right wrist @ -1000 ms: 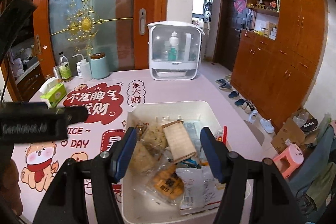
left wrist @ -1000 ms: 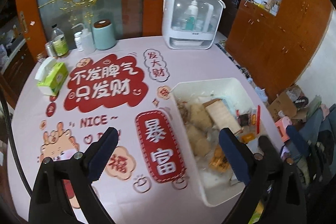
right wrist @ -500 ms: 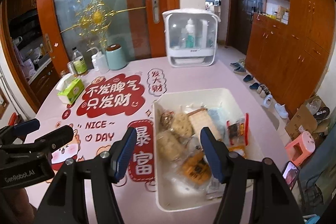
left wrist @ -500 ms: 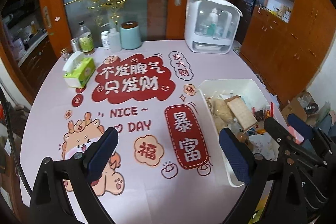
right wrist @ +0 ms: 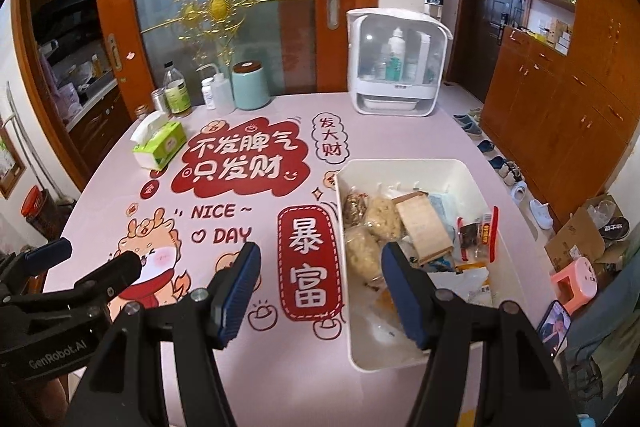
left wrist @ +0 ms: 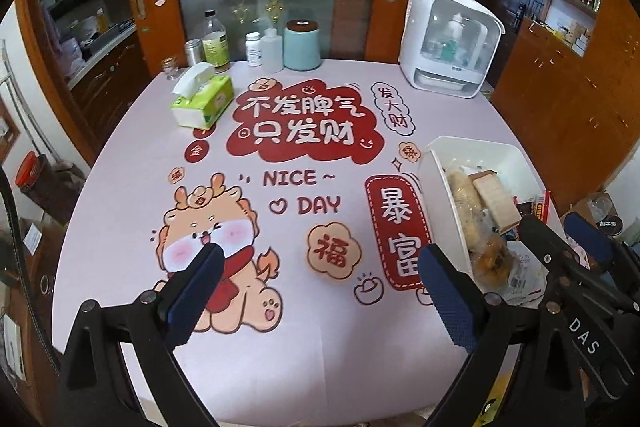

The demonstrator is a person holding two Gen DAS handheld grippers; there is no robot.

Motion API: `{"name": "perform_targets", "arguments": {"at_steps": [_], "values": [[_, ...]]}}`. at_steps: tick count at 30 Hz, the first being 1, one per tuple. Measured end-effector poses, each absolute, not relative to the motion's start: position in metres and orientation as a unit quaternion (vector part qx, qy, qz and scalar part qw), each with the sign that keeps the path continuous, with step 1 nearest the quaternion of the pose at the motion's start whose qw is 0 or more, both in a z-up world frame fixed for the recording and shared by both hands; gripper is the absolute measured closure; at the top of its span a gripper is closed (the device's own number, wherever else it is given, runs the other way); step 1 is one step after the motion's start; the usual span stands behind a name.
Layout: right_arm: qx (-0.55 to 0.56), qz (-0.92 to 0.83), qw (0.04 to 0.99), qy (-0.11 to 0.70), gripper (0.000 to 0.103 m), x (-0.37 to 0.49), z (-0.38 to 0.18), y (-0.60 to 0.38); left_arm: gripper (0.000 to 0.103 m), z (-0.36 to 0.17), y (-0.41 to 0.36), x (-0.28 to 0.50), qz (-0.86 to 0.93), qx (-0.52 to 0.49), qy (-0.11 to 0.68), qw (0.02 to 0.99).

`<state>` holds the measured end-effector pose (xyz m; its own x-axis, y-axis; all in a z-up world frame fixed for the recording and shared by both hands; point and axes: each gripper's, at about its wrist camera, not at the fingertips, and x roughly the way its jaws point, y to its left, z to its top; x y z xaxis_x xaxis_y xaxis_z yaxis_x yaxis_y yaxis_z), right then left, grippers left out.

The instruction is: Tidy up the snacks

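Note:
A white bin (right wrist: pixel 404 169) (left wrist: pixel 440 183) sits at the table's right side, filled with several wrapped snacks: puffed rice cakes (right wrist: pixel 384 217), a tan flat packet (right wrist: pixel 426 227), a red-edged packet (right wrist: pixel 478 233). My right gripper (right wrist: pixel 320 293) is open and empty, held above the table just left of the bin's near corner. My left gripper (left wrist: pixel 320 301) is open and empty, above the printed tablecloth left of the bin. The right gripper's fingers (left wrist: pixel 588 239) show in the left wrist view over the bin.
A green tissue box (right wrist: pixel 160 145) lies at the far left. Bottles, a small jar and a teal canister (right wrist: pixel 250 85) stand along the back edge. A white lidded cabinet (right wrist: pixel 396 63) stands at the back right. Table edge drops off right of the bin.
Both grippers have pulled back and to the left from over the bin. More of the tablecloth shows now. Both stay open and empty.

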<state>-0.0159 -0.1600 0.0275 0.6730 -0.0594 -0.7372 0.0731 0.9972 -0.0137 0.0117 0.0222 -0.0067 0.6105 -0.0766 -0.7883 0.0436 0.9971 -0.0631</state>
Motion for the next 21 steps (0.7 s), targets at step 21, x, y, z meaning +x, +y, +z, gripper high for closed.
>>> {"name": "perform_targets", "arguments": {"at_steps": [21], "values": [[0.000,-0.020,0.900,0.436,0.039,-0.026,0.020,-0.136,0.006,-0.010,0.034,-0.006,-0.017,-0.009,0.447,0.894]]}}
